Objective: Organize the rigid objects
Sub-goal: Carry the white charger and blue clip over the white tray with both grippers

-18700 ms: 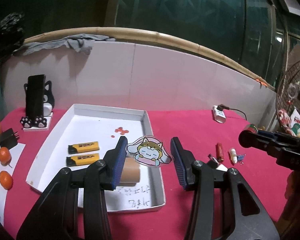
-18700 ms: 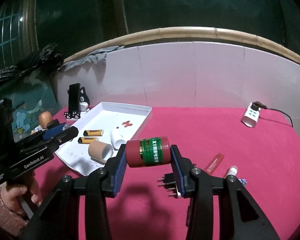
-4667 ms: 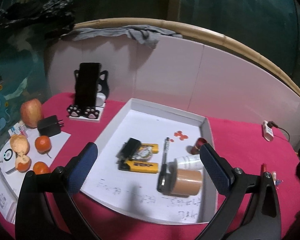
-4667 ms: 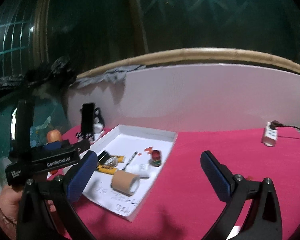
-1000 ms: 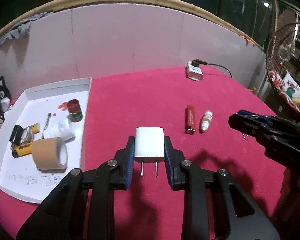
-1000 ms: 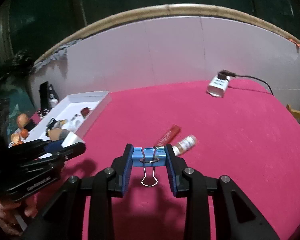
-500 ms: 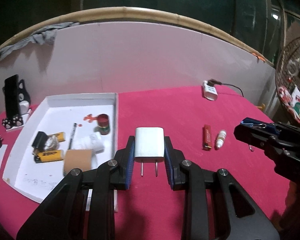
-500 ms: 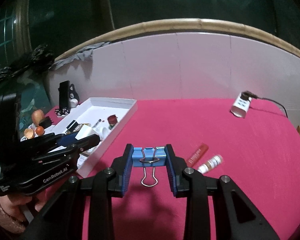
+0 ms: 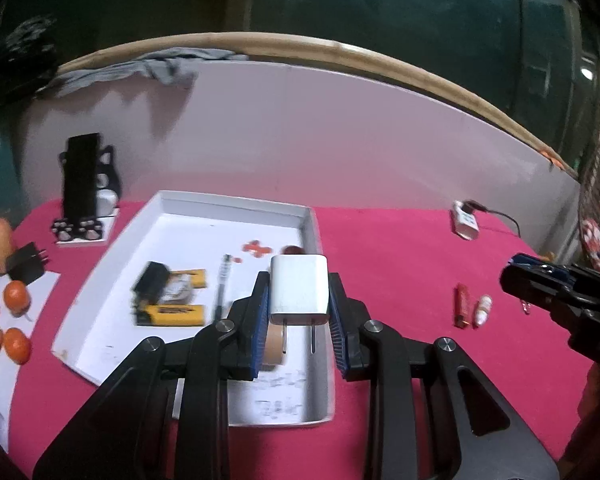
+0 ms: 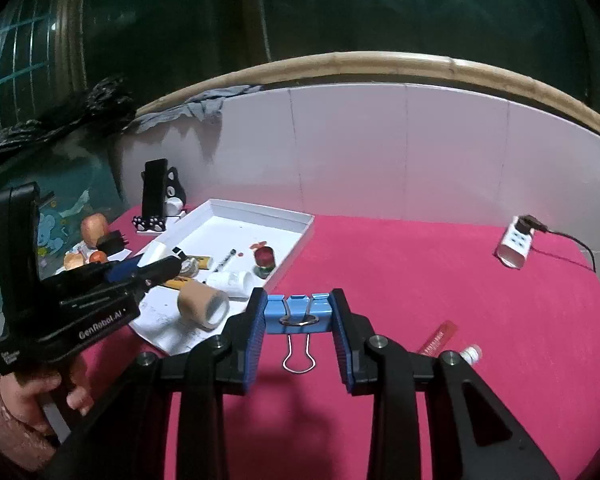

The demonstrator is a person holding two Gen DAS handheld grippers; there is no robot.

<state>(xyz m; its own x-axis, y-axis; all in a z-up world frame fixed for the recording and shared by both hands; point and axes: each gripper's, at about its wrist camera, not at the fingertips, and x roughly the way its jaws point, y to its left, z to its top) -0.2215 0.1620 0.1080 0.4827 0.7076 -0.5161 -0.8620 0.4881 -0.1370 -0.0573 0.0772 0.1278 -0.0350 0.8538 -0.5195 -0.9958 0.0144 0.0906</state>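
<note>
A surface covered in magenta-red cloth carries everything; a shallow white tray sits on its left half; a red lighter and a small white bottle lie side by side to the right, apart from the tray; a white power strip with a dark cable rests near the back wall; a cat-shaped phone stand stands at the far left; oranges on white paper lie near the left edge.
</note>
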